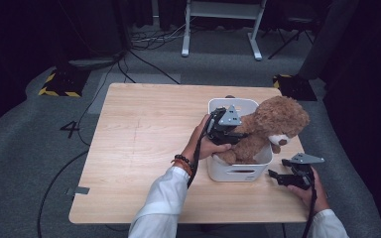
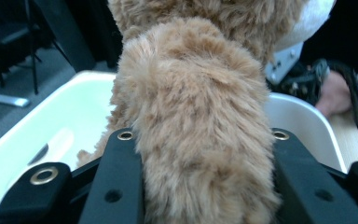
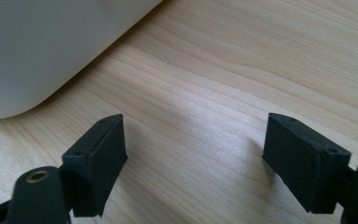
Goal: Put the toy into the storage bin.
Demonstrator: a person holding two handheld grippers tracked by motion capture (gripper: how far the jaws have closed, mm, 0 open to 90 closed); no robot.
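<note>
Teddy bear (image 1: 268, 130): brown plush, right of frame centre in the high view, seated in the white bin (image 1: 238, 173) with head toward the right of the frame, overhanging the bin's right rim.

White bin: on the wooden table (image 1: 144, 144), right half of the tabletop, near the table's lower edge.

Left gripper (image 1: 226, 130): centre of the high view, above the bin's left part, clamped on the bear's plush body. Grey three-cornered plate on top. Held by the left hand (image 1: 206, 144), entering from the lower middle of the frame in a white sleeve, dark bead bracelet at the wrist.

Left gripper view: tan fur (image 2: 200, 135) filling the centre, pressed between both black jaws at lower left and lower right. White bin interior (image 2: 60, 126) at left. Other hand with a black cable at the right edge.

Right gripper (image 1: 278, 177): lower right of the high view, just right of the bin, low over the table, grasping nothing. Right hand (image 1: 311, 191) behind it.

Right gripper view: jaws spread wide at lower left and lower right, bare wood grain (image 3: 242, 70) between them. Curved white bin wall (image 3: 42, 51) in the upper left, apart from the jaws.
</note>
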